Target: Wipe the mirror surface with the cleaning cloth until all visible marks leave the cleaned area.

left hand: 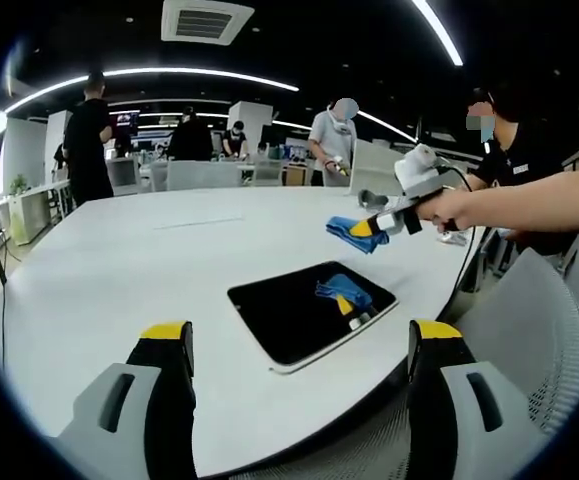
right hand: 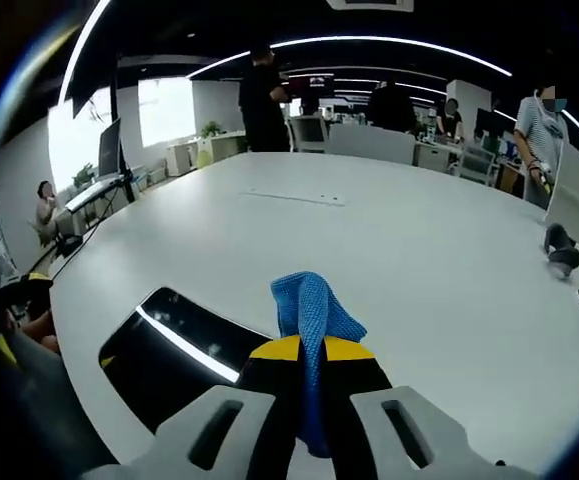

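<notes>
The mirror (left hand: 294,322) is a dark rounded rectangle with a pale rim, lying flat on the white table (left hand: 149,250) near its front edge. It reflects a blue cloth and a gripper. My left gripper (left hand: 300,335) stands open before it, nothing between the yellow-tipped jaws. A person's hand holds my right gripper (left hand: 381,224) in the air past the mirror's far right corner, shut on the blue cleaning cloth (left hand: 352,231). In the right gripper view the cloth (right hand: 309,305) sticks up from the closed right gripper (right hand: 307,352), and the mirror (right hand: 164,355) lies low to the left.
A grey mesh chair (left hand: 529,320) stands at the table's near right edge. Small dark objects (right hand: 561,250) lie on the table's right side. Several people stand around desks and chairs beyond the far edge. The broad tabletop (right hand: 369,230) stretches bare past the mirror.
</notes>
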`<act>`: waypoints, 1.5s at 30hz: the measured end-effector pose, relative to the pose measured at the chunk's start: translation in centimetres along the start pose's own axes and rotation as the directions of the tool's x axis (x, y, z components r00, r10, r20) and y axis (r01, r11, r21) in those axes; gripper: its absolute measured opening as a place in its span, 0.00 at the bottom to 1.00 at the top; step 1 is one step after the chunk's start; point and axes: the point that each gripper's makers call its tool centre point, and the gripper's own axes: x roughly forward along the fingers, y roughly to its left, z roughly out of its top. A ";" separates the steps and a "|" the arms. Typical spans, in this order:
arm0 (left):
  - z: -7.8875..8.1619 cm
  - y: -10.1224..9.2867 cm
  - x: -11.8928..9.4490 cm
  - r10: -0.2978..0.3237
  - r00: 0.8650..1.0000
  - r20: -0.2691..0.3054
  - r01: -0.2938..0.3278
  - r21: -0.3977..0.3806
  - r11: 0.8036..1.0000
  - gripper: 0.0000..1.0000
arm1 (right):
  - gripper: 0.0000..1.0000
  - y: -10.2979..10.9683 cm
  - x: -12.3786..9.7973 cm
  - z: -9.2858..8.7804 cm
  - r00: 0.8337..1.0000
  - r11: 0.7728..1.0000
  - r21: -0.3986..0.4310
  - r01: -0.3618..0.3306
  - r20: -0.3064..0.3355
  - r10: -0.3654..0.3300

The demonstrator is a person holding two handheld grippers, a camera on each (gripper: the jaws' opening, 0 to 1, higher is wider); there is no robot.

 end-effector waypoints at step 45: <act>-0.1 0.0 0.1 -0.003 1.000 -0.004 0.003 0.001 1.000 0.87 | 0.10 -2.5 0.0 -7.9 0.979 0.998 -0.007 0.065 -0.195 -0.065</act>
